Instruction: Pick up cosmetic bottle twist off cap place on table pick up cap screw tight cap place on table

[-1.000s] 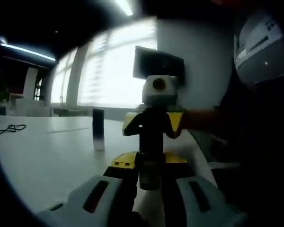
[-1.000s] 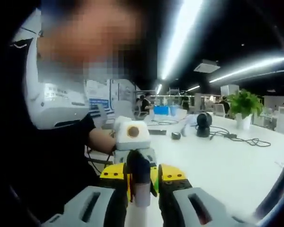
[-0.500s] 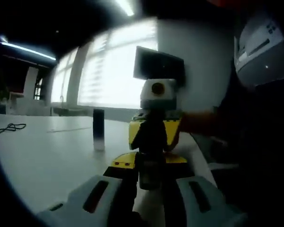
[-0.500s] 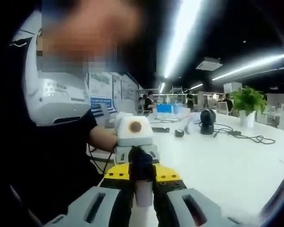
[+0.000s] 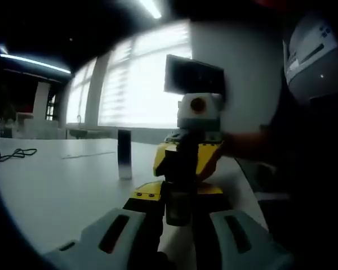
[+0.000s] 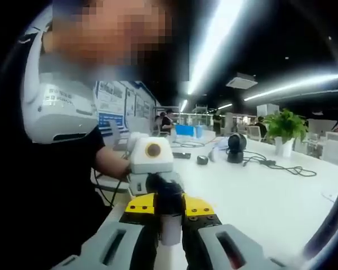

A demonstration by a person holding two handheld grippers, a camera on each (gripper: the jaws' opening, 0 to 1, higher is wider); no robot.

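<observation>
A slim cosmetic bottle is held between both grippers, which face each other end to end above the white table [image 5: 56, 191]. In the right gripper view my right gripper [image 6: 170, 218] is shut on the frosted pale bottle body [image 6: 170, 232]. Its black cap [image 6: 168, 198] points away into the jaws of the left gripper [image 6: 165, 188]. In the left gripper view my left gripper [image 5: 178, 198] is shut on the dark cap end [image 5: 178, 207], with the yellow-jawed right gripper [image 5: 187, 162] just beyond. A second bottle [image 5: 124, 162], dark on top and pale below, stands upright on the table to the left.
A person's dark-sleeved torso [image 6: 50, 185] is close behind the grippers. A cable [image 5: 14, 153] lies at the table's far left. On the table farther off are a black round device [image 6: 235, 147], cables [image 6: 276, 167] and a potted plant [image 6: 285, 128]. A dark screen [image 5: 194, 76] hangs behind.
In the left gripper view the right gripper's yellow jaws have rolled around the bottle's axis, from a tilted spread to nearly level. Both views have shifted slightly with the hands.
</observation>
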